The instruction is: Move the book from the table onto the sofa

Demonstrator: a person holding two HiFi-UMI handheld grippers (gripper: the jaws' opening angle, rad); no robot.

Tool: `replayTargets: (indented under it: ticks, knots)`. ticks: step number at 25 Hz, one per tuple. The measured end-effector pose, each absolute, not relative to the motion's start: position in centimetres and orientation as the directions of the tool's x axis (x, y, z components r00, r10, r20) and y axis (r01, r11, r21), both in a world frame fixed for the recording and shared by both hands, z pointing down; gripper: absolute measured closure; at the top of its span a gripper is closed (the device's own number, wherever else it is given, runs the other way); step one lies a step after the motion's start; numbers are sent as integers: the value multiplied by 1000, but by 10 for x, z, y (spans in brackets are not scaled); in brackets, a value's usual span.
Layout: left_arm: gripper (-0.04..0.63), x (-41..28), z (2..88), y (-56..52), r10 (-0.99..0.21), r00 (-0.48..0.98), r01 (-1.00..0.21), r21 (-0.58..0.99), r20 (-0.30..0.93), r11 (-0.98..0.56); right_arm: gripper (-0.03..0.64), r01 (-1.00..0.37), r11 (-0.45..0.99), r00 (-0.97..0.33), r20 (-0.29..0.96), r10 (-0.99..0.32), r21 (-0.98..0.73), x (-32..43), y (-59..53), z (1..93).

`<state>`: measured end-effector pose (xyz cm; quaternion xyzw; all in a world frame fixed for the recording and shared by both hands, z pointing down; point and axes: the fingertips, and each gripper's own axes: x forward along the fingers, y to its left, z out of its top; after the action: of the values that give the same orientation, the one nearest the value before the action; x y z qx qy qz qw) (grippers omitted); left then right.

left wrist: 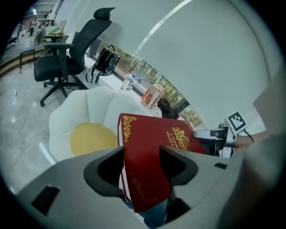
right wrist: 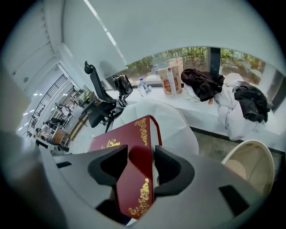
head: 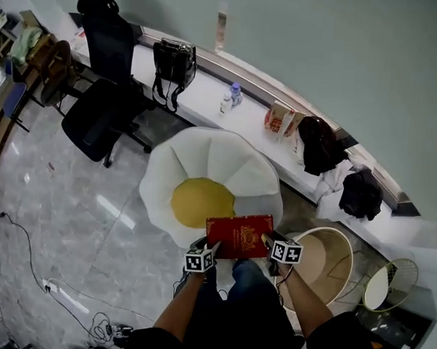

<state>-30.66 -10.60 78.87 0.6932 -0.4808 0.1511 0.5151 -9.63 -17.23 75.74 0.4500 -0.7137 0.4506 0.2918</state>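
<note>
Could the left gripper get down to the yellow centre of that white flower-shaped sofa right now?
Probably not by itself. The left gripper is clamped on the red gold-decorated hardcover book, shared with the right gripper. The yellow centre cushion lies bare just ahead, so the book would likely arrive first.

Gold lettering on book (left wrist: 149, 134) illegible

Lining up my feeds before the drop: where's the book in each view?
Head view: book low centre, over the near edge of the sofa.
Left gripper view: book at centre, running down between the jaws.
Right gripper view: book lower centre, between the jaws.
Shared landmark: the white sofa behind the book.
</note>
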Motion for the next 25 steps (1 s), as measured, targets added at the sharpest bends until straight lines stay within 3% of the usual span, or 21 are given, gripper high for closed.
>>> replayTargets:
  ticks: [5, 14, 21, 25]
  knots:
    - [344, -319, 809, -142, -507, 480, -839, 544, 716, -27, 417, -916, 116, -394, 812, -432, -383, -102, -193, 783]
    - [344, -307, 883, -189, -498, 459, -849, 528, 736, -3, 426, -898, 76, -430, 828, -361, -433, -84, -227, 864]
    - [344, -283, 951, -205, -517, 362, -908, 419, 776, -6, 425, -886, 243, -455, 845, -283, -395, -67, -254, 929]
    - [347, -273, 997, -196, -488, 367, -893, 447, 792, 55, 428, -872, 253, -473, 856, -209, -419, -58, -250, 973]
